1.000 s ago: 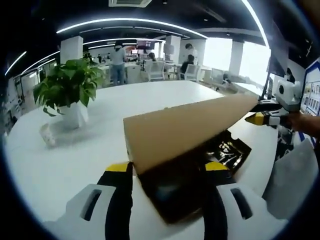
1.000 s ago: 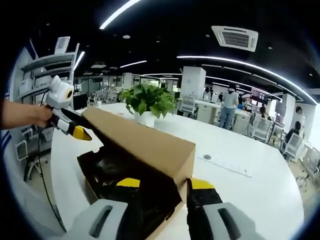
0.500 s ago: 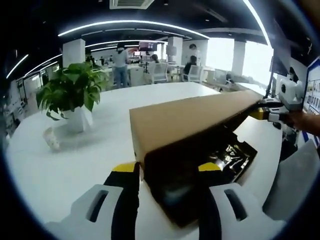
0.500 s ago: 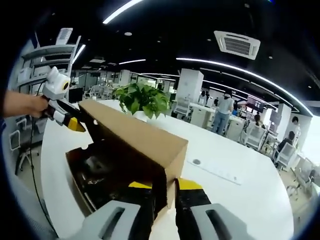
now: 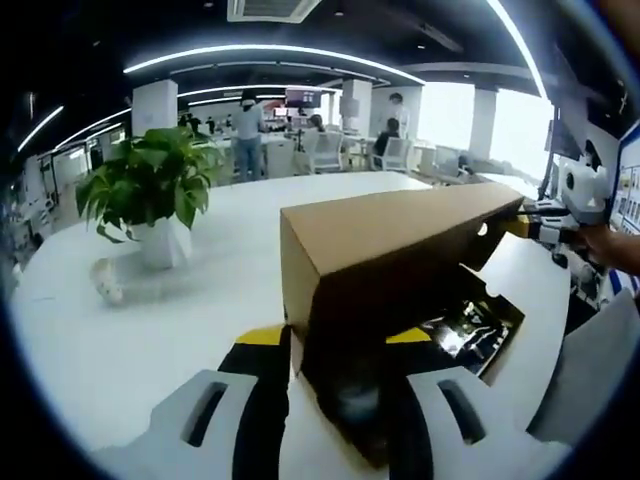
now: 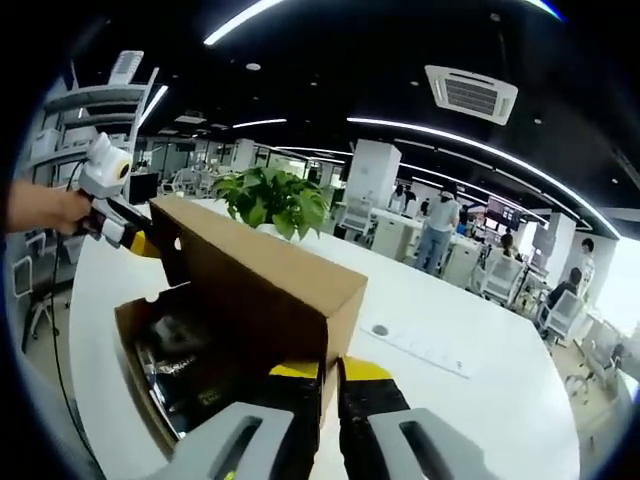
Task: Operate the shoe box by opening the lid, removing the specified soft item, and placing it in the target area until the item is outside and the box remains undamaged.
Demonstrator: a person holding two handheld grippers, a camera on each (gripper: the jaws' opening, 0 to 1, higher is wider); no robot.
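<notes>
A brown cardboard shoe box stands on the white table, its lid [image 5: 400, 250] tilted up over the base [image 5: 508, 335]. Inside lies a dark item in glossy black wrapping [image 5: 465, 320]. My left gripper [image 5: 338, 338] straddles the lid's near corner, jaws apart, one outside and one under the lid. My right gripper [image 5: 540, 228] holds the lid's far end. In the right gripper view the lid [image 6: 260, 275] rises over the base [image 6: 132, 360] and the dark item [image 6: 175, 365]. There my right gripper [image 6: 330, 372] is pinched on the lid's corner wall, and my left gripper [image 6: 135, 238] sits at the other end.
A potted green plant [image 5: 150, 195] [image 6: 275, 200] stands on the round table [image 5: 120, 340], with a small pale object [image 5: 105, 280] beside it. A hand [image 5: 612, 245] holds the right gripper. A small round mark [image 6: 380, 330] lies on the tabletop. People and chairs are far behind.
The lid has swung up higher. My right gripper's jaws have closed from wide apart onto the lid's corner. My left gripper's jaws have narrowed a little.
</notes>
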